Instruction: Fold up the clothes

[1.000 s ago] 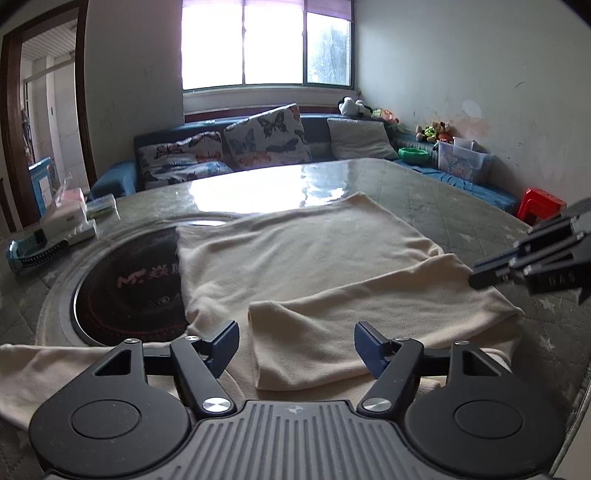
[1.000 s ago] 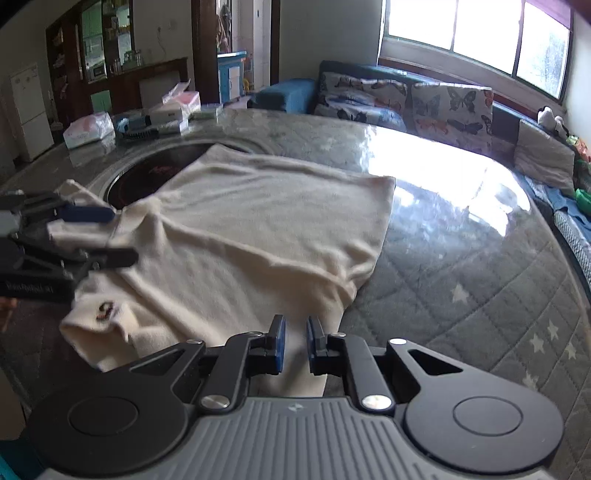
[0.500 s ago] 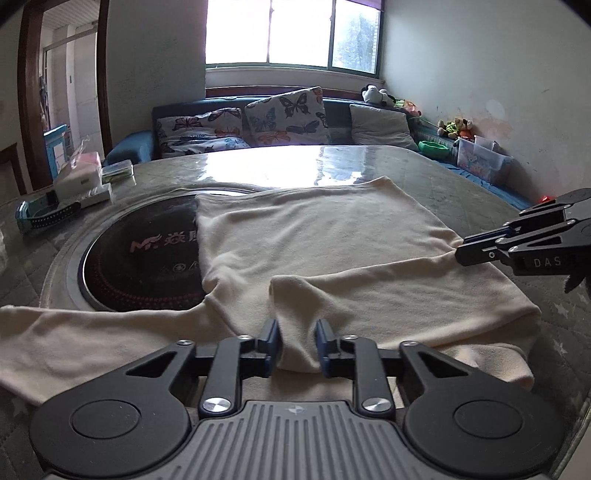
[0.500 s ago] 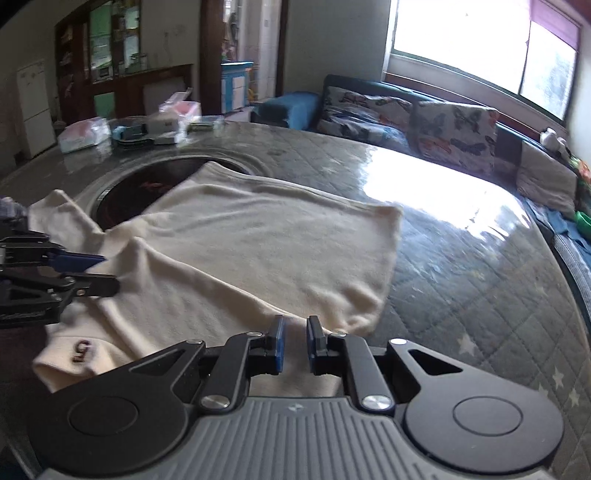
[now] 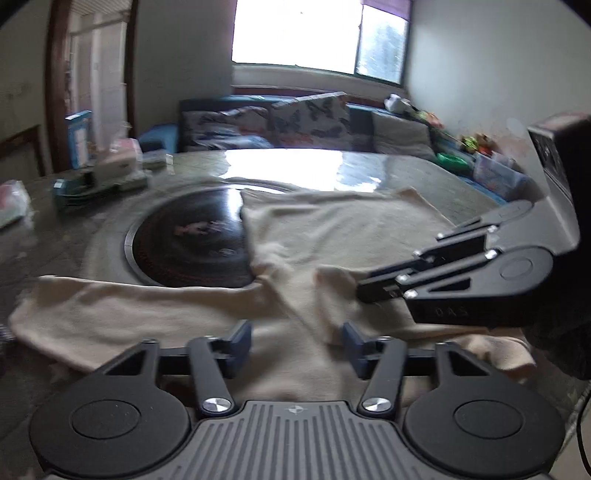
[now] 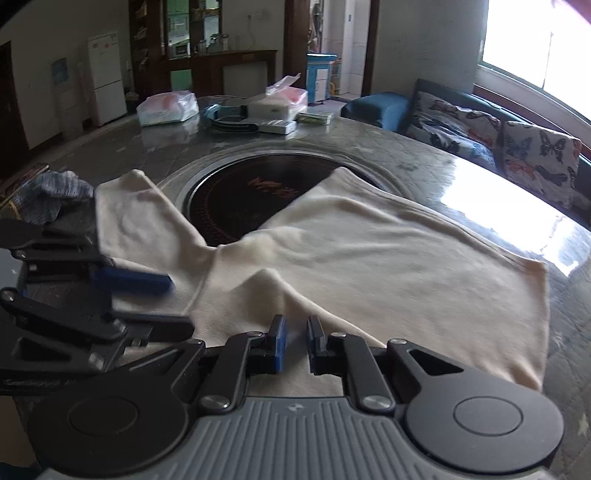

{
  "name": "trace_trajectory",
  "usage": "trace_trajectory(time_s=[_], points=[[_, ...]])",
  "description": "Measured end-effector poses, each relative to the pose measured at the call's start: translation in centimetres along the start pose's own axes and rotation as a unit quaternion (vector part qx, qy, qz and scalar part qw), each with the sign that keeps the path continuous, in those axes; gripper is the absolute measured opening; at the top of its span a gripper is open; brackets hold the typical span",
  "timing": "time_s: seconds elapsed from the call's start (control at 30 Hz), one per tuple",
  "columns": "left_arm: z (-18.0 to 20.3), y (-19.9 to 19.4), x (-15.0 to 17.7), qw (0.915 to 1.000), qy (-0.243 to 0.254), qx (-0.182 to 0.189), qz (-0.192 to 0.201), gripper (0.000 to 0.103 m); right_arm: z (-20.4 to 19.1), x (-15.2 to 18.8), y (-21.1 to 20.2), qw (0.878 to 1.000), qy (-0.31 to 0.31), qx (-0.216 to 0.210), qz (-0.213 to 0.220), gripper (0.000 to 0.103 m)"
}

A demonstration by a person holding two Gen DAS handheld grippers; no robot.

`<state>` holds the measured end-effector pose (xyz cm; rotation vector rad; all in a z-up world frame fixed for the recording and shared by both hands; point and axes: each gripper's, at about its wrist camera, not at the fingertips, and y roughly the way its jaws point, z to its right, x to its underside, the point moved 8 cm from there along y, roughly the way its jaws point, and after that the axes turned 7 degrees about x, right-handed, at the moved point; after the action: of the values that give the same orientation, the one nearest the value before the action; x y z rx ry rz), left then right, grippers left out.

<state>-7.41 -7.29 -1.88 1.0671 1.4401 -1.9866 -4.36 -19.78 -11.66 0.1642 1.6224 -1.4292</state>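
A fold of the cream garment [image 6: 369, 258], spread across the desk [image 6: 461, 173], is pinched in the right gripper [image 6: 295, 345], while the left gripper [image 5: 297, 338], jaws just reopened, is held empty above it.

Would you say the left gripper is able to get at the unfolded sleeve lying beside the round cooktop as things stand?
Probably yes. The sleeve lies flat just ahead and to one side of the left gripper, whose jaws have just been opening with nothing between them. The right gripper is on the other side.

Window [image 5: 295, 33] glare, motion blur, fisheye-dark corners.
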Motion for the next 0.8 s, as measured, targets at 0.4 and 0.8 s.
trace_trajectory(time_s=[0.4, 0.8], points=[[-13.7, -3.2, 1.2, 0.9754, -0.135, -0.172, 0.028, 0.073, -3.4, -1.1, -1.7, 0.999, -0.046, -0.015, 0.02, 0.012], [-18.7, -4.1, 1.1, 0.9524, -0.192, -0.23, 0.055, 0.067, -4.0, -2.5, -2.9, 0.998, -0.052, -0.006, 0.045, 0.012]])
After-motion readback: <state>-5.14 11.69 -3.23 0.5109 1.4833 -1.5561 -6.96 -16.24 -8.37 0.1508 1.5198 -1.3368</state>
